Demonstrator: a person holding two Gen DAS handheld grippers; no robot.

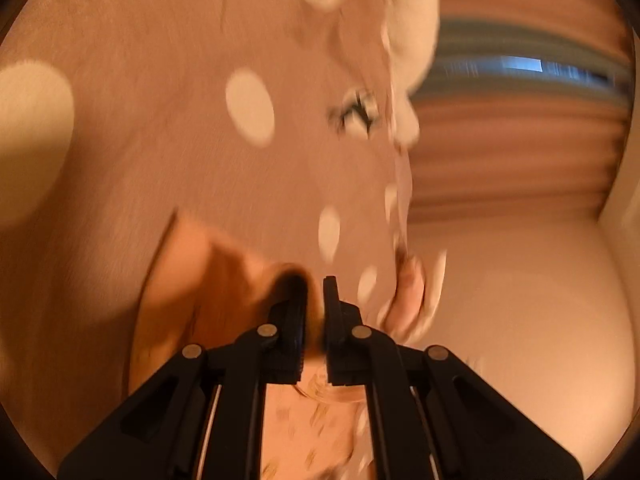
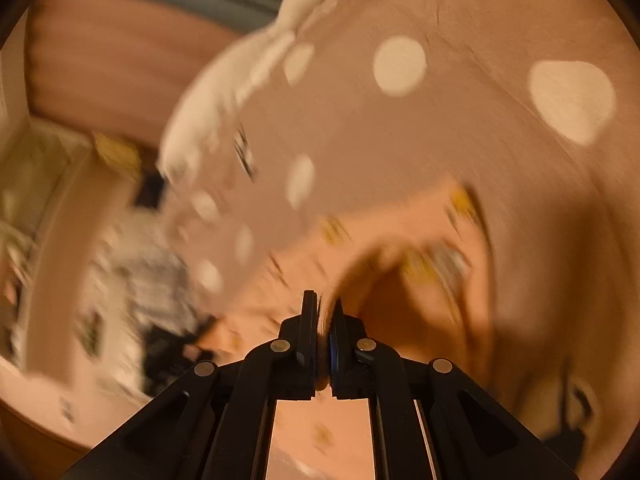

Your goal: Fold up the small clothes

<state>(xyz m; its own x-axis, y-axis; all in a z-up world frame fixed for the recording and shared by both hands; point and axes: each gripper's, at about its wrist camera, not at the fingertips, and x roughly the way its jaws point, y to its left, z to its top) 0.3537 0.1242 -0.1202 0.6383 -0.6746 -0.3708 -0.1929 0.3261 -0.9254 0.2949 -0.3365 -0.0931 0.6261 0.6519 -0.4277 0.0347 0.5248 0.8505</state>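
The small garment is a peach cloth (image 1: 208, 280) printed with little yellow and dark marks, blurred in both views. My left gripper (image 1: 314, 282) is shut, with a fold of that peach cloth pinched between its black fingers. More of the cloth hangs below them. In the right wrist view the same peach garment (image 2: 400, 232) bunches up just beyond my right gripper (image 2: 322, 300), which is shut on its edge. Both grips hold the garment over a dusty-pink spread with white dots (image 2: 440, 120).
The dotted spread (image 1: 160, 120) fills most of both views. A white plush toy (image 2: 224, 92) lies along its edge, also the white toy (image 1: 412, 20). A heap of checked and dark clothes (image 2: 160, 280) sits at the left. A pale smooth surface (image 1: 520, 320) lies at the right.
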